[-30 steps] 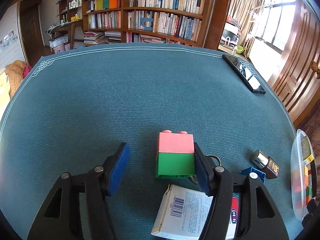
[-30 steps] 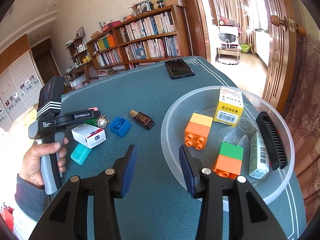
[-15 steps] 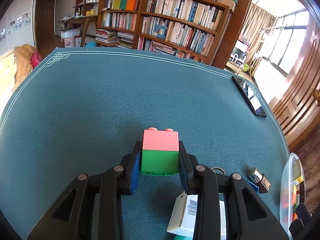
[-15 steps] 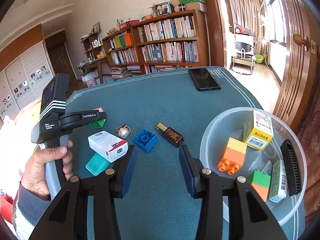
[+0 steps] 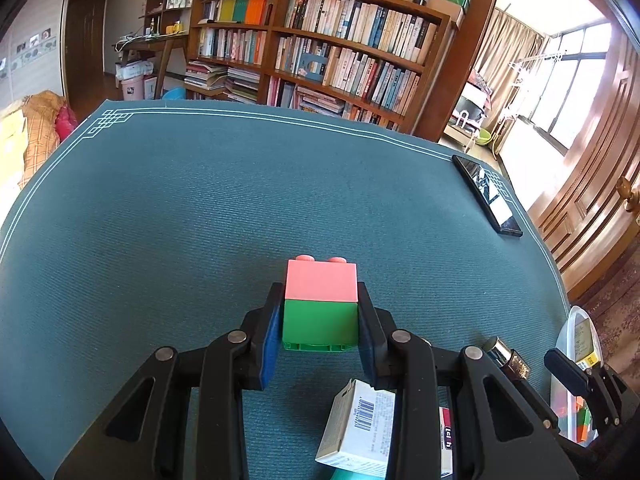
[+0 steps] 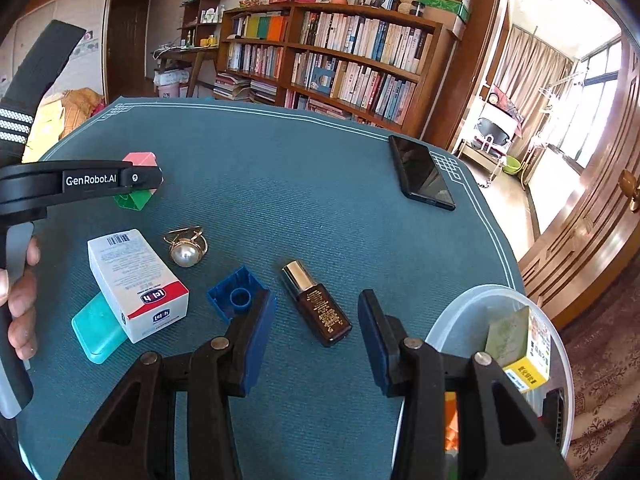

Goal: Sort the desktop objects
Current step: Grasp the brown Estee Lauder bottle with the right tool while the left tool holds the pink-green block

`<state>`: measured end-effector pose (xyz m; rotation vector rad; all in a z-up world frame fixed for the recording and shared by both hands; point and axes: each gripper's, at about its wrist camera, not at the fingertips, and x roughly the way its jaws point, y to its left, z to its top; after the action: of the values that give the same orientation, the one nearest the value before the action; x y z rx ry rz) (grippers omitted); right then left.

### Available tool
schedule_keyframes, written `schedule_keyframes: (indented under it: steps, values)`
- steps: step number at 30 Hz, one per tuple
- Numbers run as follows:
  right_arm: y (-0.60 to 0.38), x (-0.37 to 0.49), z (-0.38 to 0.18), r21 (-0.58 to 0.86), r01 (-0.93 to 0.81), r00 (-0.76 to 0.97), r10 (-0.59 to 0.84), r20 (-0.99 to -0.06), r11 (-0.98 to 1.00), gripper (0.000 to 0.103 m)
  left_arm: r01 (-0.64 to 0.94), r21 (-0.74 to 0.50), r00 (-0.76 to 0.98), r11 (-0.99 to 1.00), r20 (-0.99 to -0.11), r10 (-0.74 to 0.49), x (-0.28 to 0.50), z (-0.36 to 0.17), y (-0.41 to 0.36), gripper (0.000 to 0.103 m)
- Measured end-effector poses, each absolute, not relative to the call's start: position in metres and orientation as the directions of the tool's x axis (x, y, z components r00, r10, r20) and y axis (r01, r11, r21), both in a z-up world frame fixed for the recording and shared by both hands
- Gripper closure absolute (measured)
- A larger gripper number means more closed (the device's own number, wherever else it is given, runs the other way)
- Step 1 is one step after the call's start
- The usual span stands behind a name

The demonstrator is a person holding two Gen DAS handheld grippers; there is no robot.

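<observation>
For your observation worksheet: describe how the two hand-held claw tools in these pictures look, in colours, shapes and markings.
Both are black plastic. The left claw and the right claw have two angular fingers with blue pads and silver rivets. The left tool's side reads "GenRobot.AI" in white; its handle is grey, with white stripes above.

A tall wooden bookshelf (image 5: 320, 40) packed with books stands beyond the table. Beige curtains (image 6: 532, 68) hang beside the window.

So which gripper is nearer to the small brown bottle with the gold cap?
Right. The right gripper hangs open just in front of the brown bottle, which lies between its fingertips. The left gripper is farther off across the mat, shut on the pink-and-green block.
</observation>
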<state>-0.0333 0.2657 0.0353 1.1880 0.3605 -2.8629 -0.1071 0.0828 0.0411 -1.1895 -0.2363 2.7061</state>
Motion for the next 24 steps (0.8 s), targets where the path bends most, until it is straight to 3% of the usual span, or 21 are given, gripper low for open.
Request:
schedule_keyframes:
  steps: [3,10,14,17,19,21,24]
  values:
    - [0.264,-0.042,0.029,-0.239,0.128,-0.698,0.084,-0.711,-0.962,0.055,-0.098,-0.216,-0.663,-0.972,-0.714,0.225,-0.108,0.041,0.084,0.067]
    - [0.267,-0.052,0.032,-0.178,0.152,-0.662,0.034,-0.749,-0.972,0.055,-0.115,-0.205,-0.659,-0.972,-0.717,0.229,-0.107,0.040,0.092,0.067]
    - [0.263,-0.064,0.015,-0.223,0.162,-0.571,0.094,-0.816,-0.961,0.055,-0.122,-0.204,-0.663,-0.971,-0.711,0.233,-0.106,0.042,0.093,0.067]
    - [0.261,-0.060,0.013,-0.239,0.162,-0.582,0.103,-0.806,-0.958,0.056,-0.122,-0.208,-0.669,-0.971,-0.705,0.235,-0.104,0.044,0.092,0.067]
    - [0.264,-0.060,0.013,-0.208,0.146,-0.580,0.087,-0.810,-0.967,0.060,-0.121,-0.213,-0.671,-0.970,-0.702,0.238,-0.104,0.045,0.091,0.067]
    - [0.266,-0.059,0.012,-0.148,0.154,-0.573,0.034,-0.819,-0.977,0.080,-0.122,-0.215,-0.672,-0.969,-0.700,0.240,-0.104,0.045,0.090,0.067]
    - [0.265,-0.055,0.011,-0.128,0.152,-0.583,0.016,-0.812,-0.980,0.081,-0.124,-0.216,-0.671,-0.969,-0.701,0.242,-0.105,0.045,0.090,0.067]
